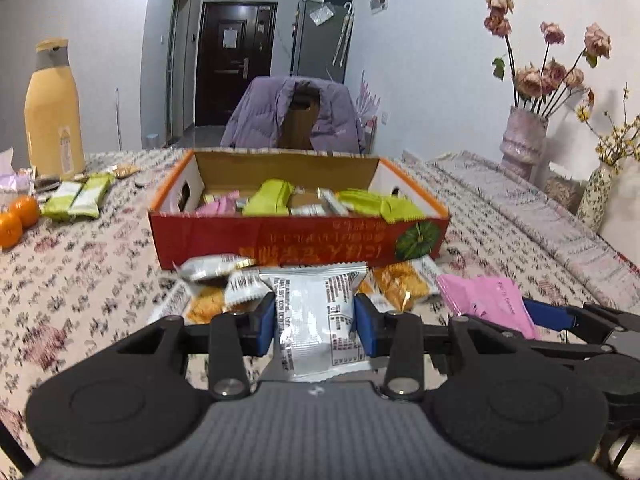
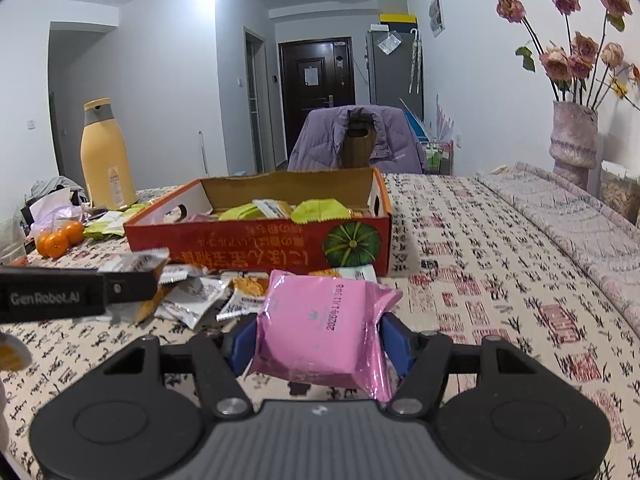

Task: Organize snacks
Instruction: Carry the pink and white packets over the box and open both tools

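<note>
Two pairs of tongs are at work over a worktop (image 2: 500,240) covered with a cloth printed in dark and red characters. The left tongs (image 1: 315,316) are clamped on a white snack packet (image 1: 316,320) with black print, its blue pads pressing the packet's two sides, and the packet stands upright between them, clear of the cloth. The right tongs (image 2: 318,340) are clamped on a pink snack packet (image 2: 320,328), which bulges between the blue pads and carries a printed date. In the left wrist view that pink packet (image 1: 486,300) shows at the right, beside the right tongs' blue pad. Just ahead of both sits a red cardboard box (image 1: 296,240) with a green pumpkin printed on its near wall and an open top; inside it lie green, pink and silver packets. Between the box and the tongs a loose heap of snack packets (image 1: 224,284), silver and orange, lies on the cloth, touching the foot of the box. To the left of the box are more green packets (image 1: 76,200), some oranges (image 1: 18,216) and a tall yellow bottle (image 1: 52,108). At the far right a vase of dried roses (image 2: 574,140) stands near the wall, and behind the worktop a purple jacket (image 2: 356,140) hangs over a chair.
</note>
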{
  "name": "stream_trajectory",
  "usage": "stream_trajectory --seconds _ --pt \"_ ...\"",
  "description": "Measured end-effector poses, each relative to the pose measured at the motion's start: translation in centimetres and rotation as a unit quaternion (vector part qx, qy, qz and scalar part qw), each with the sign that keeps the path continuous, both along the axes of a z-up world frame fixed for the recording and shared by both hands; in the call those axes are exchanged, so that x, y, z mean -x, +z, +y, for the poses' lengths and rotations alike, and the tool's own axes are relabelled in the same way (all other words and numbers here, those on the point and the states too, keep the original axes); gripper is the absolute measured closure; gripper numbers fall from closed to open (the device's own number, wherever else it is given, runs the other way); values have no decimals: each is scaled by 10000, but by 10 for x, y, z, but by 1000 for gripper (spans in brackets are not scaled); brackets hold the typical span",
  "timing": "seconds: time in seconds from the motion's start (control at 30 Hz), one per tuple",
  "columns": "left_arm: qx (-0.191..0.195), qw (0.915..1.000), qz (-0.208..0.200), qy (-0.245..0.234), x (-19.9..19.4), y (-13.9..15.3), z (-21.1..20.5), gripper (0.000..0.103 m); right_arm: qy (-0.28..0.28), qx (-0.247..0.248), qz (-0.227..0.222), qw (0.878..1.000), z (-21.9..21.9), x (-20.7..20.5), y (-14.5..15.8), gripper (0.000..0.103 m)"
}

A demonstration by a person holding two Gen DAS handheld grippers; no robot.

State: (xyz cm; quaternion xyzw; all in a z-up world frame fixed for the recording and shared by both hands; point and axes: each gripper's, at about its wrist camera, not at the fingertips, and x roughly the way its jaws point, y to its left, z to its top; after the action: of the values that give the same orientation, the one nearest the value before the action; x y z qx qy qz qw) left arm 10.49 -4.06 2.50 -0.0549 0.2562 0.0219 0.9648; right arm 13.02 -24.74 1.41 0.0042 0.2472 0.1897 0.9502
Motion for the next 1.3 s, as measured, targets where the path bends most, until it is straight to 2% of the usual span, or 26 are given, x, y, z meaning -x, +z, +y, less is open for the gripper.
stream_trajectory --seconds 0.4,0.63,0.77,1.0,1.3 --pt "-138 9981 -575 185 -25 38 18 62 31 17 -504 9987 22 -29 40 39" --pt "-181 9965 -714 388 -54 50 34 62 28 81 -707 9975 41 -66 61 39" --pt "-175 9957 -750 517 -76 53 44 62 49 40 -633 9980 53 -95 68 39" --pt "-150 9951 -642 739 -121 46 57 62 35 -24 -384 9993 74 -146 65 39" --pt "-126 9937 -509 987 -165 10 67 62 -119 63 -211 9997 95 -193 37 39"
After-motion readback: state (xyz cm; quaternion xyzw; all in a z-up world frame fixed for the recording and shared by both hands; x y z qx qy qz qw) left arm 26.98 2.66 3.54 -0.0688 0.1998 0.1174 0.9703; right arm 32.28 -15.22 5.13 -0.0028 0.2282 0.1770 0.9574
